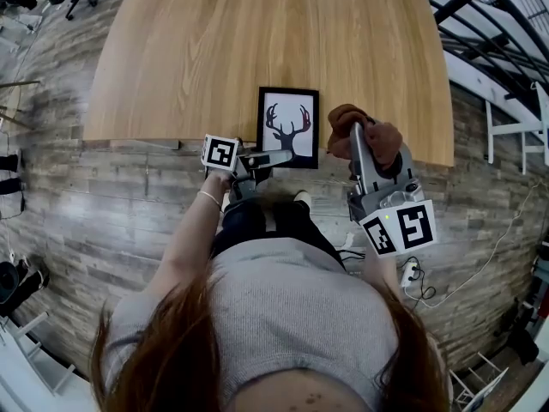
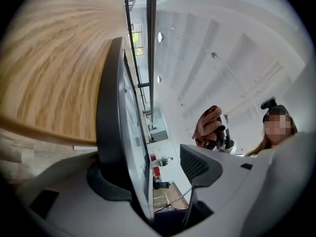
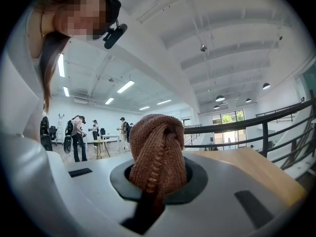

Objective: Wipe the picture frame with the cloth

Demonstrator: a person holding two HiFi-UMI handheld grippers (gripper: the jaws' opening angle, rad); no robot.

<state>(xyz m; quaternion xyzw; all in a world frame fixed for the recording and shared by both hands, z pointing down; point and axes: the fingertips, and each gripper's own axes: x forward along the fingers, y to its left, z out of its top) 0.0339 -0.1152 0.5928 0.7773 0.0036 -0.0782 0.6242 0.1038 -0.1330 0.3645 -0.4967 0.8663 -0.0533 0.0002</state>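
A black picture frame (image 1: 287, 127) with a deer-antler print lies at the front edge of the wooden table (image 1: 214, 50). My left gripper (image 1: 273, 157) sits at its near bottom edge. In the left gripper view the frame (image 2: 111, 117) stands edge-on between the jaws; the left pad lies against its back, while the right pad (image 2: 197, 164) stands apart from the glass, so the gripper (image 2: 153, 167) is open. My right gripper (image 1: 364, 140) hovers just right of the frame, shut on a bunched brown knitted cloth (image 1: 345, 127) (image 3: 158, 152), which also shows in the left gripper view (image 2: 207, 125).
The table's front edge (image 1: 154, 141) runs just beyond both grippers, with wood-plank floor (image 1: 111, 213) below it. A white cable and plug (image 1: 412, 275) lie on the floor at the right. A railing (image 3: 247, 127) and people stand far off.
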